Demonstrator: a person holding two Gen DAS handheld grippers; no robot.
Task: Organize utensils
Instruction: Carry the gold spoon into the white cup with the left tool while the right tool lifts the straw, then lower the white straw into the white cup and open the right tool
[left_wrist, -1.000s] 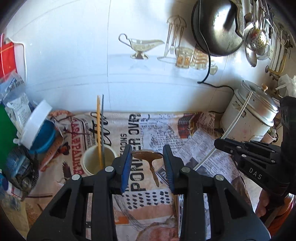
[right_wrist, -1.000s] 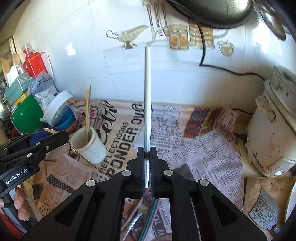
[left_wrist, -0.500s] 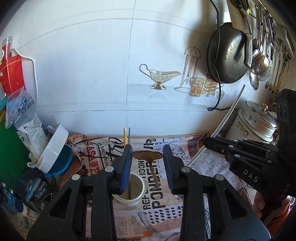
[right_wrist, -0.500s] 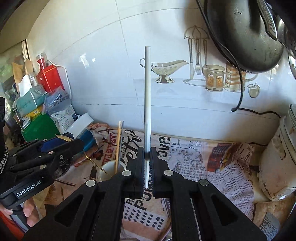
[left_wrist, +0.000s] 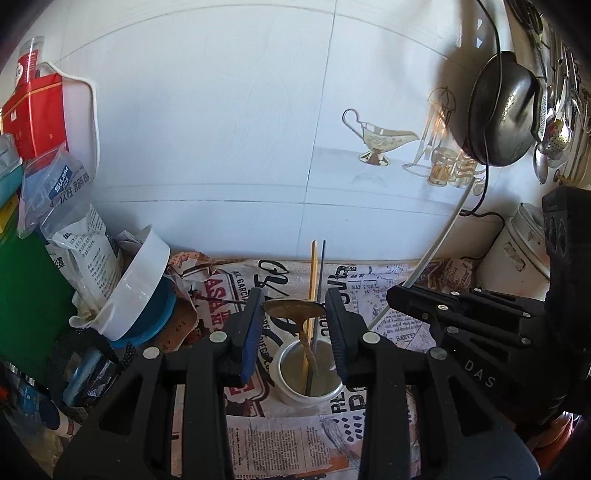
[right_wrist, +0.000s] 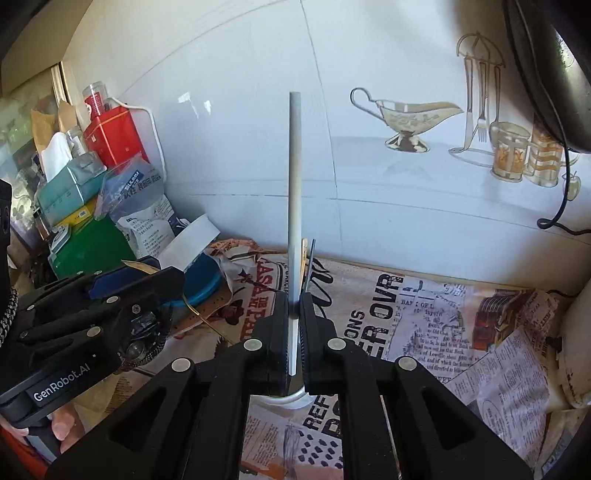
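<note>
My left gripper (left_wrist: 294, 311) is shut on the bowl of a brown wooden spoon (left_wrist: 294, 309), whose handle hangs down into a white cup (left_wrist: 306, 373) on the newspaper. A yellow chopstick (left_wrist: 313, 266) and a dark chopstick (left_wrist: 322, 269) stand in the cup. My right gripper (right_wrist: 294, 306) is shut on a white chopstick (right_wrist: 294, 177) that points up; it hangs just above the cup's rim (right_wrist: 291, 399). In the left wrist view the right gripper (left_wrist: 397, 295) is at the right with the white chopstick (left_wrist: 443, 236) slanting up. The left gripper (right_wrist: 173, 275) shows at the left of the right wrist view.
Newspaper (left_wrist: 406, 332) covers the counter. A white and blue lidded tub (left_wrist: 144, 295), bags and boxes (right_wrist: 92, 199) crowd the left. A white cooker (left_wrist: 517, 251) stands at the right. A black pan (left_wrist: 502, 110) and ladles hang on the tiled wall.
Both grippers have moved over to the cup. The spoon's handle now hangs into the cup, and the white chopstick is just above its rim. Both grips are unchanged.
</note>
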